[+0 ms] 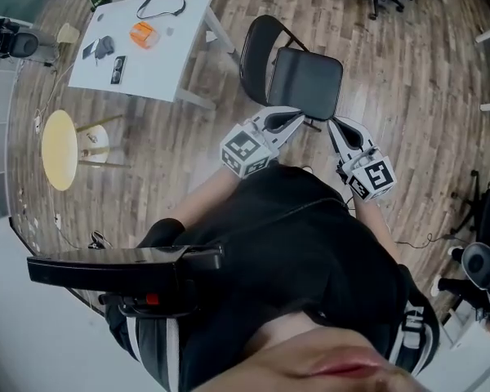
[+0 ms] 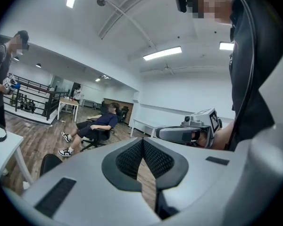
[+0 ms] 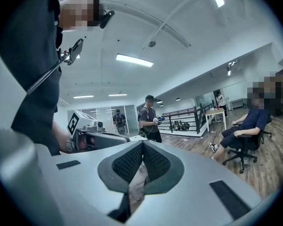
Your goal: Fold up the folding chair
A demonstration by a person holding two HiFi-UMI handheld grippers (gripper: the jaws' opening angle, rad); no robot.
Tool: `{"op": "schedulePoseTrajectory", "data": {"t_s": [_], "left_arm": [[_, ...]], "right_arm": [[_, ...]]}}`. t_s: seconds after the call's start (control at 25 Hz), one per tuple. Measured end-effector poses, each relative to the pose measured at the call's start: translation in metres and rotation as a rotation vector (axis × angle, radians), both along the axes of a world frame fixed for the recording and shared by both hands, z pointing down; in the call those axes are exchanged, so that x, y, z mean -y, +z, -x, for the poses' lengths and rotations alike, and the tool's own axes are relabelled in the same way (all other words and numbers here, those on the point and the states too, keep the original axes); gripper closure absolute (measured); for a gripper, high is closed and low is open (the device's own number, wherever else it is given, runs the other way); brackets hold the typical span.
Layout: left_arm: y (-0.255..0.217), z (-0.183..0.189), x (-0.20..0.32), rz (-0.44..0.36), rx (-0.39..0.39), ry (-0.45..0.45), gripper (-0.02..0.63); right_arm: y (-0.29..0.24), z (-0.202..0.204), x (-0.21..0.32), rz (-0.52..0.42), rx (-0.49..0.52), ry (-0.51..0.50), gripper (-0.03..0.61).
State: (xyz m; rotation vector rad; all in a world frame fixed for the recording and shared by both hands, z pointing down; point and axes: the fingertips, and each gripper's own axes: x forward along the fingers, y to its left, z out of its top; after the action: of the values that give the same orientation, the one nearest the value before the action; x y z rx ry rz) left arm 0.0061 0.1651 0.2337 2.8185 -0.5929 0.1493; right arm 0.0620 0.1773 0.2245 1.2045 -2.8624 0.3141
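I see wood-plank floor (image 1: 408, 80) filling the head view, with the wearer's dark top (image 1: 294, 243) taking up the lower middle of the frame. A white table (image 1: 159, 64) sits at the upper left.

The folding chair (image 1: 302, 80) stands at the upper centre, just right of the table. It is unfolded, with its black seat flat and its rounded backrest rising at the seat's upper left.

Both tools reach up from the lower middle toward the near edge of that seat. The left gripper (image 1: 299, 116) has its tip right at the seat's front edge. I cannot tell from here whether it touches. The right gripper (image 1: 337, 124) is just beside it, at the seat's lower right corner.

In the left gripper view, its ribbed pads (image 2: 132, 157) are pressed together with nothing between them. In the right gripper view I read the same: the jaws meet tip to tip and hold nothing. Each gripper view also shows the other tool off to one side, with its marker cube.

A round yellow stool (image 1: 60, 149) stands at the left edge of the head view. On the table lie a black cable loop (image 1: 162, 5) and a small orange object (image 1: 144, 33). In the left gripper view a seated person (image 2: 96, 124) is at the middle left. In the right gripper view a standing person (image 3: 150, 119) is near the centre.
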Motion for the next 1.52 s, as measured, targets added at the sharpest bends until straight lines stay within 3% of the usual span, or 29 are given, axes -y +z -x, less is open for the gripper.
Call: {"op": "schedulePoseTrajectory", "data": {"t_s": [0.44, 0.84, 1.24, 1.52], "left_arm": [[0.006, 0.073, 0.092, -0.008, -0.010, 0.046, 0.608], [0.018, 0.105, 0.148, 0.009, 0.000, 0.055, 0.607], [0.034, 0.079, 0.183, 0.043, 0.043, -0.033, 0.607], [0.061, 0.043, 0.213, 0.079, 0.106, -0.164, 0.607]], "right_arm": [[0.003, 0.056, 0.087, 0.048, -0.033, 0.104, 0.568], [0.024, 0.059, 0.125, 0.119, -0.035, 0.211, 0.568], [0.052, 0.022, 0.158, 0.171, -0.035, 0.165, 0.568], [0.099, 0.001, 0.180, 0.227, -0.030, 0.026, 0.566]]}}
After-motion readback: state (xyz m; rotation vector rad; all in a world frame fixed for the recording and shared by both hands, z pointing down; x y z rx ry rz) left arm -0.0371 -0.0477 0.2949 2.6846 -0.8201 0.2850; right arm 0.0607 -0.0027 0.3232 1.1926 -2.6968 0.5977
